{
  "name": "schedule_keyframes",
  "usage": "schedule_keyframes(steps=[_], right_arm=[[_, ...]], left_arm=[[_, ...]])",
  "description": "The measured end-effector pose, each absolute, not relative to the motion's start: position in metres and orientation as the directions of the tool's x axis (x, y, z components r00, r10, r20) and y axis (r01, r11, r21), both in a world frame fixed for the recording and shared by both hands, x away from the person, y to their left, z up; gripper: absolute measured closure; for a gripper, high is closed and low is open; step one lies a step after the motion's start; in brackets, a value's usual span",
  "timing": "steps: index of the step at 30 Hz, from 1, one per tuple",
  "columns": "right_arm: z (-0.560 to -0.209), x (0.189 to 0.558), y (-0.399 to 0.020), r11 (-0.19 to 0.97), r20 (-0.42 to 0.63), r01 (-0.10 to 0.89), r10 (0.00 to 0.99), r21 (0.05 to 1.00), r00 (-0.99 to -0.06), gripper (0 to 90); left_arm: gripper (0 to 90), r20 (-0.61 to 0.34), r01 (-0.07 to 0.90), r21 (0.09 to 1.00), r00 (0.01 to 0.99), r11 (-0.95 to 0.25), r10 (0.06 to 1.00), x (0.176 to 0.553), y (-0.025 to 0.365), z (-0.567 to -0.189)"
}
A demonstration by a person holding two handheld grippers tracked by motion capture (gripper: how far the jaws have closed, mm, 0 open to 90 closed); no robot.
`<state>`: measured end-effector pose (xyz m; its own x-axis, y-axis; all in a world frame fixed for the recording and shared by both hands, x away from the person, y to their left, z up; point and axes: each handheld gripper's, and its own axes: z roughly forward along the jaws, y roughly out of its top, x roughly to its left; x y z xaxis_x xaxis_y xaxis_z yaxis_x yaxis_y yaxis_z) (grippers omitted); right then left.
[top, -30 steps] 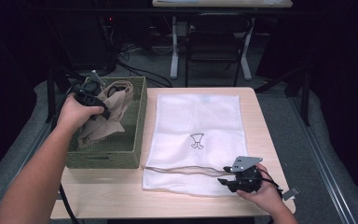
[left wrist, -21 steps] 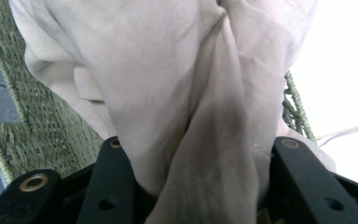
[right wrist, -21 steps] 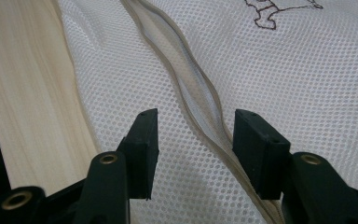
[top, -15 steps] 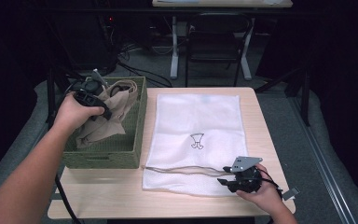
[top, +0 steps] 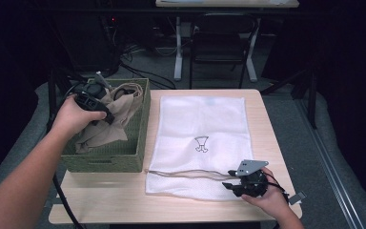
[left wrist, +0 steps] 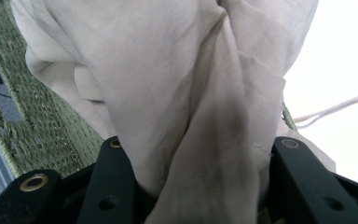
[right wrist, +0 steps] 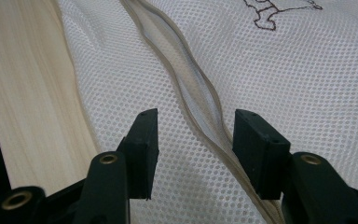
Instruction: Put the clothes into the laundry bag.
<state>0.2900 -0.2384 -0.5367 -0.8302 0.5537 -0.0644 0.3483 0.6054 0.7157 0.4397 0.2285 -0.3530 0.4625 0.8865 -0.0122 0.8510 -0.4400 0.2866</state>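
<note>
A beige cloth (top: pixel 120 109) lies bunched in a green woven basket (top: pixel 105 162) at the table's left. My left gripper (top: pixel 106 116) hangs over the basket, shut on a gathered fold of that cloth. In the left gripper view the cloth (left wrist: pixel 168 70) is squeezed between the two jaws of my left gripper (left wrist: pixel 200 149). A white mesh bag (top: pixel 200 124) lies flat in the middle of the table. My right gripper (top: pixel 226 179) rests at the bag's near edge. It is open (right wrist: pixel 196 119), its jaws astride the bag's edge seam (right wrist: pixel 191 88).
A thin drawstring cord (top: pixel 186 174) runs along the bag's near edge. The basket's woven wall (left wrist: pixel 42 121) is close behind the cloth. Bare wooden table (top: pixel 100 200) lies in front of the basket. A chair and desk legs stand beyond the table's far edge.
My left gripper has risen slightly with the cloth, drawing it up out of the basket. The right gripper has kept still.
</note>
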Motion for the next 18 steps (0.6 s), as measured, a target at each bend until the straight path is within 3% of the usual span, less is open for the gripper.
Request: schedule_keyframes(steps=[10, 18], right_arm=[[-0.537, 0.290, -0.238, 0.606, -0.064, 0.346, 0.551, 0.716, -0.832, 50.8], [-0.537, 0.290, -0.238, 0.607, -0.065, 0.347, 0.552, 0.715, -0.831, 50.9]], left_arm=[[60.0, -0.019, 0.818, 0.287, 0.526, -0.499, 0.850, 0.424, 0.218, -0.355], [60.0, -0.047, 0.761, 0.355, 0.594, -0.543, 0.803, 0.403, 0.202, -0.360]])
